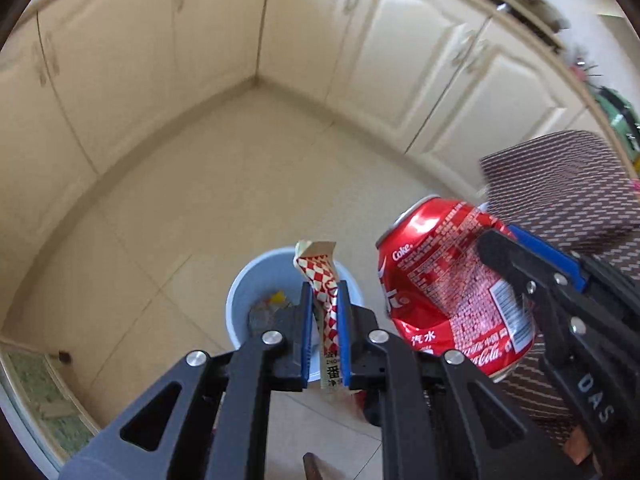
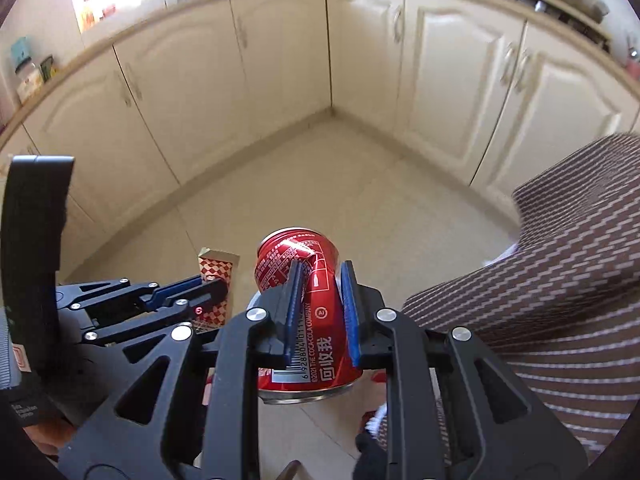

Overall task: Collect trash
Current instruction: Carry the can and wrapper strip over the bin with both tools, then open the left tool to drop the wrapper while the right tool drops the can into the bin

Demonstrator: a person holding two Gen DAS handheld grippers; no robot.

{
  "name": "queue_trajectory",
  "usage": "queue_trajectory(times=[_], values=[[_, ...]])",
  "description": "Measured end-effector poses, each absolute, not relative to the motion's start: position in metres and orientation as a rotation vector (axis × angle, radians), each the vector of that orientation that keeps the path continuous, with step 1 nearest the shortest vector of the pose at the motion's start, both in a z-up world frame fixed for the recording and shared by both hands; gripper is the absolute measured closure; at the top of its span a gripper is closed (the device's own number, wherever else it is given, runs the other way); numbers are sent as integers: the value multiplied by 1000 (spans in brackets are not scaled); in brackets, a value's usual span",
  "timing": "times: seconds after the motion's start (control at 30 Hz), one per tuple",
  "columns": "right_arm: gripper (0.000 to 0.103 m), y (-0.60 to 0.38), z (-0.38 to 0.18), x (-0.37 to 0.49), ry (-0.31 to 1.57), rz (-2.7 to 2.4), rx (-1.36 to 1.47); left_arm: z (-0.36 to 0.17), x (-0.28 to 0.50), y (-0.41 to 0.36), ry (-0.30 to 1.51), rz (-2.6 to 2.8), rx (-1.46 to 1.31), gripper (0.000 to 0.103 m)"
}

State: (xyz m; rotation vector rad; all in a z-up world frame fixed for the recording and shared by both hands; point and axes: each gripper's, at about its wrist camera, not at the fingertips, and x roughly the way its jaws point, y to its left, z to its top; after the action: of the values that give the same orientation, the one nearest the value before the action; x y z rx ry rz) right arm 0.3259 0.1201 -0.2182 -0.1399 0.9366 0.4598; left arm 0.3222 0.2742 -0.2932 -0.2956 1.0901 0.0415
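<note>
1. Left wrist view: our left gripper has its jaws closed on a red-and-white checked wrapper, which stands up between the blue pads. Straight below it on the tiled floor sits a pale blue bin with some scraps inside. To the right, our right gripper has its jaws clamped on a dented red can, which is tilted and sits just beside the wrapper. Cream cabinets meet in a corner behind.

2. Right wrist view: our right gripper has its jaws pressed on both sides of the can, top end away from us, above the floor. To the left, the left gripper holds the wrapper. A brown striped sleeve fills the right.
</note>
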Motion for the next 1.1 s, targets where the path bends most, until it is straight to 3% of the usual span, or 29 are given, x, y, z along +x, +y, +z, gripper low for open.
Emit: queue_trajectory(times=[0.17,0.3,1.1], values=[[84,137,-274,346,1025,447,-160,-350,343,290,1153,36,-359,89],[83,141,-302,357,1069,427,-167,-373,350,291,1177,55,-377,53],[83,149,-343,378,1128,414,-155,-386,341,311,1213,134,-437,49]])
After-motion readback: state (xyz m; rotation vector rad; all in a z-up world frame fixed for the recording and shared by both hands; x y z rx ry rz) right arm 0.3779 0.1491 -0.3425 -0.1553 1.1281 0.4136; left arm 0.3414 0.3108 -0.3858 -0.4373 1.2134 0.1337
